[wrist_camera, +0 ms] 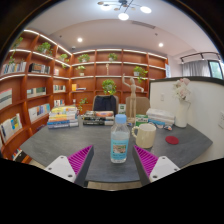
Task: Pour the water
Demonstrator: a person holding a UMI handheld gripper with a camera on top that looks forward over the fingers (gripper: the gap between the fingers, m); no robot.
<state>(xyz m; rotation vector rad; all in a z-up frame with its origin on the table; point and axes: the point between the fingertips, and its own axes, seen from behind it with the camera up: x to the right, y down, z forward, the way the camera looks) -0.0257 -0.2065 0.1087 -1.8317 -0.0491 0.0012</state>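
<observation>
Standing between the released jaws, a capped bottle (119, 139) neighbours a mug (146, 135).

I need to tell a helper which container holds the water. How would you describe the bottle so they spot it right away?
Start at the grey table in front of the bookshelves. Near its front edge, just ahead of the open gripper, stands the bottle, upright. It is clear plastic with a blue label, taller and narrower than the pale mug beside it.
</observation>
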